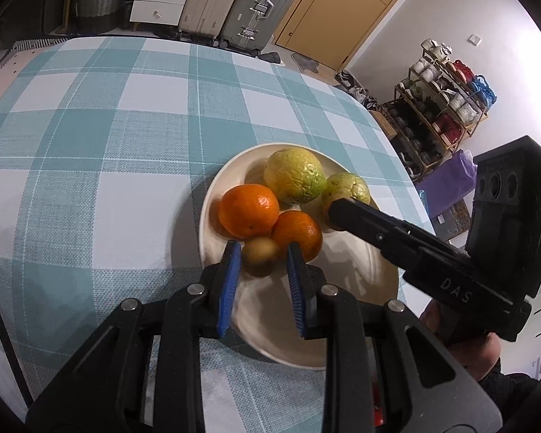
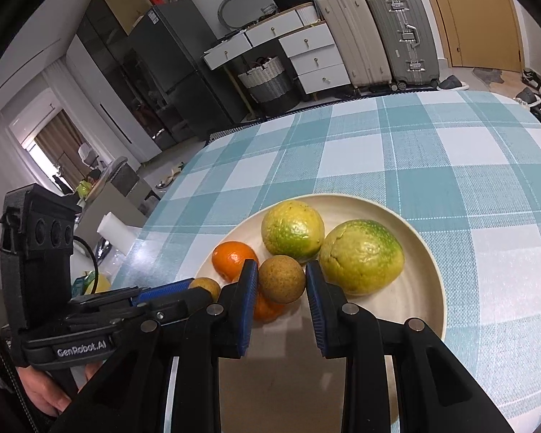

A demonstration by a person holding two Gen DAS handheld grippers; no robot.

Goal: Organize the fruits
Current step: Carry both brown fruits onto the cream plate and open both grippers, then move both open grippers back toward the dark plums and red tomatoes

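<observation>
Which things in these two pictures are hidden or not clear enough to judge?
- Left wrist view: the right gripper covers part of one green fruit and whatever it holds.
- Right wrist view: the second orange is mostly behind the brown fruit and a finger.
- Both views: the plate's near rim is behind the jaws.

table (image 1: pixel 90 126) w/ teal-white check cloth; cream plate (image 1: pixel 212 195) sits on it.
</observation>
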